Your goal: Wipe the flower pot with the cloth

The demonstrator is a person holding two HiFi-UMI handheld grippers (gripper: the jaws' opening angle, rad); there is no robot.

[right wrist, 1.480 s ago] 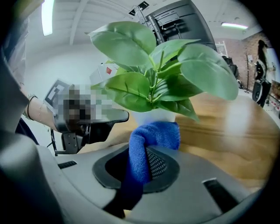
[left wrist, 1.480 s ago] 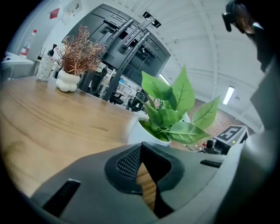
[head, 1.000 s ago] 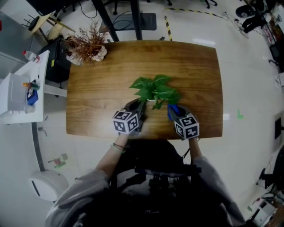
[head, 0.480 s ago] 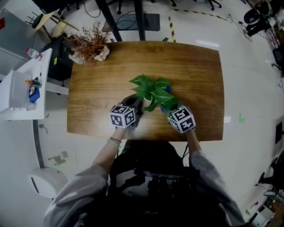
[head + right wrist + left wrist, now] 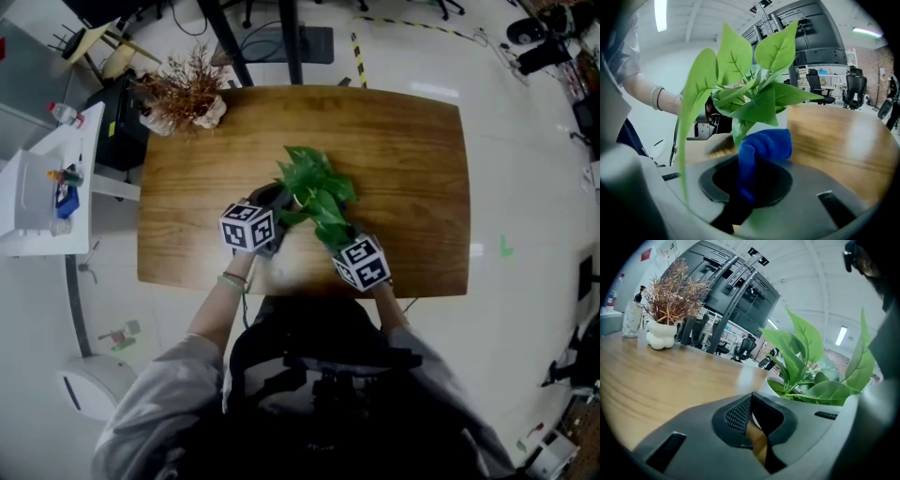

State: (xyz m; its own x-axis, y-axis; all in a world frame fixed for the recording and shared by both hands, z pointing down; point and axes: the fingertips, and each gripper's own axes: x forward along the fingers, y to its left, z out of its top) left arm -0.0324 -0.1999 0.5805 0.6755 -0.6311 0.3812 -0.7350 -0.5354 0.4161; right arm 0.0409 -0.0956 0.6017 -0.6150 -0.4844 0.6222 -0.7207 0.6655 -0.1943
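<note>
Clamping the cloth (image 5: 764,145), the right gripper (image 5: 750,176) presses it to the flower pot (image 5: 769,384); the left gripper (image 5: 751,401) pinches its rim.

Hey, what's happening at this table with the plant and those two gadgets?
A person is holding a gripper tool in each hand at a wooden table. The right gripper is clamped on a blue cloth and presses it against the white flower pot of a leafy green plant. The left gripper, jaws together, sits at the pot's other side, apparently steadying it. The wiping looks under way.
</note>
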